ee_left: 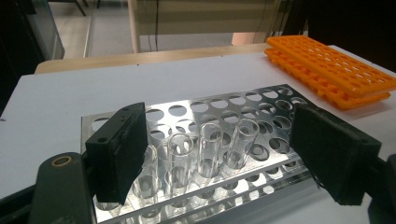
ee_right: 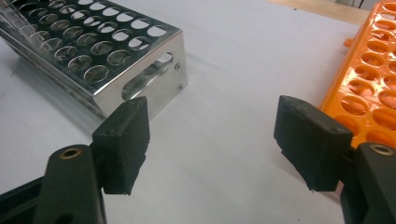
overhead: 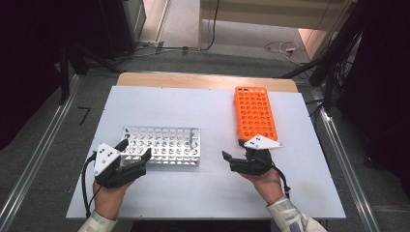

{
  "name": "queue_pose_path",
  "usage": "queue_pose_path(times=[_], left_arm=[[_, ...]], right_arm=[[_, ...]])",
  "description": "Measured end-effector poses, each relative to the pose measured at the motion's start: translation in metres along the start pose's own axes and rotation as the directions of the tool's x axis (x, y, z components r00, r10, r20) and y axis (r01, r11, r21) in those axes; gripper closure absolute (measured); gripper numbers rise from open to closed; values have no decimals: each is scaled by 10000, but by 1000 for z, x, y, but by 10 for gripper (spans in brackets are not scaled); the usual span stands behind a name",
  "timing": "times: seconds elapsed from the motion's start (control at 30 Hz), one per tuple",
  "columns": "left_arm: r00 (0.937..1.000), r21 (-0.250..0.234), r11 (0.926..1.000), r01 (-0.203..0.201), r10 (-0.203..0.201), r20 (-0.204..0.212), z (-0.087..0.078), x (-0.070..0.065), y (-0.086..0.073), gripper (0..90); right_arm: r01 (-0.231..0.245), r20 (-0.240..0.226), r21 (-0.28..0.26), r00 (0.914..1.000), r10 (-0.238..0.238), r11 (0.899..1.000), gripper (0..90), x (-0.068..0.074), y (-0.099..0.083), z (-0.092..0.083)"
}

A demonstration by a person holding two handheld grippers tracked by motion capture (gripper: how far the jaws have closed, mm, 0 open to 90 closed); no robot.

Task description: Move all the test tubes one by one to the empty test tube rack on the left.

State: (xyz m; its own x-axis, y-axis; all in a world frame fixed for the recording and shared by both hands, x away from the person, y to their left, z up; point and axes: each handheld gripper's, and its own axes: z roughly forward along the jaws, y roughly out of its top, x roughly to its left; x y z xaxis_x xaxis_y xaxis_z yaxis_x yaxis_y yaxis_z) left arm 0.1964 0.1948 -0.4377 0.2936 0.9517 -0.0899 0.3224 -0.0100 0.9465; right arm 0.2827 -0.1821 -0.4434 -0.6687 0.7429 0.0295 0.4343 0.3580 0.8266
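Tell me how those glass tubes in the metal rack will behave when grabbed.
The glass tubes look smooth, so probably slippery between the left gripper pads. Thin clear walls suggest they would break under a hard squeeze. They stand loosely in the metal rack, so they may tilt.

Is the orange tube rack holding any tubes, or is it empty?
Empty, as far as visible: the orange tube rack shows bare holes from above, while clear test tubes stand in the metal rack.

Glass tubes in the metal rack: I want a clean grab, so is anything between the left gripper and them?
Nothing visible blocks them. The left gripper has its jaws open either side of the glass tubes, which stand upright in the metal rack. The tubes stand close together, so a neighbour could crowd the grip.
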Motion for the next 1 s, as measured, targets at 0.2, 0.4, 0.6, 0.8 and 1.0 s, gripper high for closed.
queue_pose_path(times=[0.2,0.4,0.6,0.8,1.0], left_arm=[[9999,-62,10000,72,-73,-101,-3,5,1,192],[9995,-46,9998,192,-193,-236,-5,11,1,192],[9990,-9,9996,276,-276,-352,-7,15,0,183],[9982,-7,9994,344,-344,-481,-10,20,-1,183],[9974,0,9993,380,-379,-610,-13,24,-2,181]], right_arm=[[-216,173,-83,9996,218,9997,253,-8,-2,-6],[-350,395,-174,9986,357,9992,253,-17,-5,-13],[-418,527,-215,9977,429,9989,253,-23,-7,-18],[-519,686,-265,9962,537,9983,252,-29,-10,-23],[-657,887,-305,9937,681,9974,251,-37,-14,-29]])
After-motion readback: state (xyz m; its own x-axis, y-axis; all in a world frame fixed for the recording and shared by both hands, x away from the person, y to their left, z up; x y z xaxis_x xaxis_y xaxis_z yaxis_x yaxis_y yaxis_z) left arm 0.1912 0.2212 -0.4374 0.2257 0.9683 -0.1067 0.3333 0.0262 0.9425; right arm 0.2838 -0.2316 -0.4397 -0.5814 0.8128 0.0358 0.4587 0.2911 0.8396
